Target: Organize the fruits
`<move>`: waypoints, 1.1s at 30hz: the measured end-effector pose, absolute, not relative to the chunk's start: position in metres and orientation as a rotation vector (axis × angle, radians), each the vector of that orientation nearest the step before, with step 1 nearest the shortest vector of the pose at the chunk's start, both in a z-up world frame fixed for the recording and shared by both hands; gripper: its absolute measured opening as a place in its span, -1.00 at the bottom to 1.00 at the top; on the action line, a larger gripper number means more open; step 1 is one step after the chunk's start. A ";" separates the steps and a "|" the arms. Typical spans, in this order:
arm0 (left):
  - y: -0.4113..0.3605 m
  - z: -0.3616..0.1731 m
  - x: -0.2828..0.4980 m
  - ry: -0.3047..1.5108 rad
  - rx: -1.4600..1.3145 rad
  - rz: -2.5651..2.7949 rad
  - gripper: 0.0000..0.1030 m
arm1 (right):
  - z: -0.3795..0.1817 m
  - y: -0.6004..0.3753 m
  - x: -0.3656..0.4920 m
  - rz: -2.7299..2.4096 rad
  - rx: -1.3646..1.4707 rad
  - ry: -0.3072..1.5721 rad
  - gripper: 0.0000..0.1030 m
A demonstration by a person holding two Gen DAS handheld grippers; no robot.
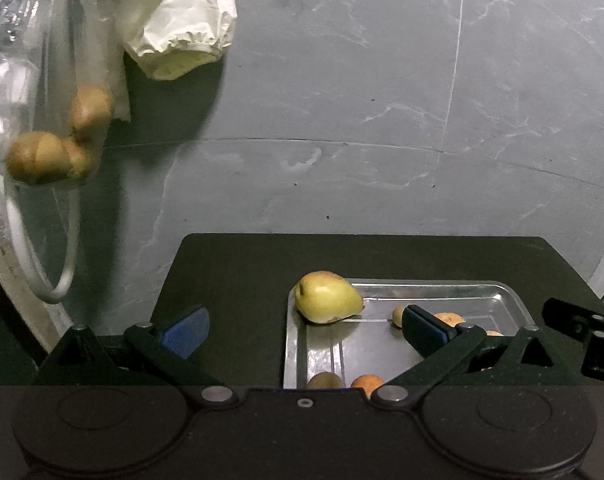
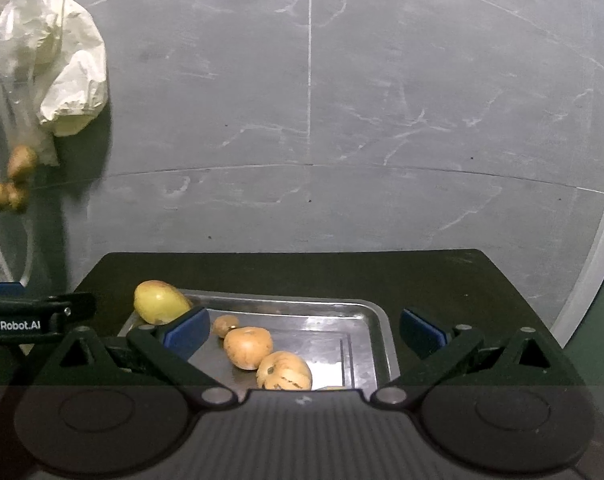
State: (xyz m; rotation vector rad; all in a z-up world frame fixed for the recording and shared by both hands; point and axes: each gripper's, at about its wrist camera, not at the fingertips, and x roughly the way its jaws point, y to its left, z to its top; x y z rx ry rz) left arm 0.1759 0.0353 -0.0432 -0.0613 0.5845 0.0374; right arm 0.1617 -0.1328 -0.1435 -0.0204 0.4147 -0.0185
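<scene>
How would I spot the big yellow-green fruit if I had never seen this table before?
Find the shiny metal tray on the black mat below the grey wall. At the tray's far left corner, leaning on its rim, sits the pear. It is the only yellow-green fruit, and bigger than the brownish-orange ones lying mid-tray.

A crumpled white cloth (image 1: 181, 28) lies near the grey wall (image 1: 382, 100).

A yellow-green pear (image 1: 326, 297) lay tilted on the metal tray's (image 2: 376, 320) far-left corner; two orange fruits (image 2: 248, 347) touched between the right gripper's fingers.
</scene>
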 end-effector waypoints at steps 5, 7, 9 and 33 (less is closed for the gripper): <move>0.029 -0.040 0.162 0.579 -0.060 0.062 0.99 | -0.143 -0.136 0.148 0.012 -0.019 0.409 1.00; 0.024 -0.039 0.155 0.576 -0.058 0.069 0.99 | -0.142 -0.140 0.141 0.020 -0.018 0.407 1.00; 0.019 -0.037 0.148 0.578 -0.054 0.079 0.99 | -0.141 -0.145 0.133 0.025 -0.011 0.410 1.00; -0.038 -0.021 0.046 0.505 -0.047 0.159 0.99 | -0.131 -0.183 0.052 0.115 0.000 0.362 1.00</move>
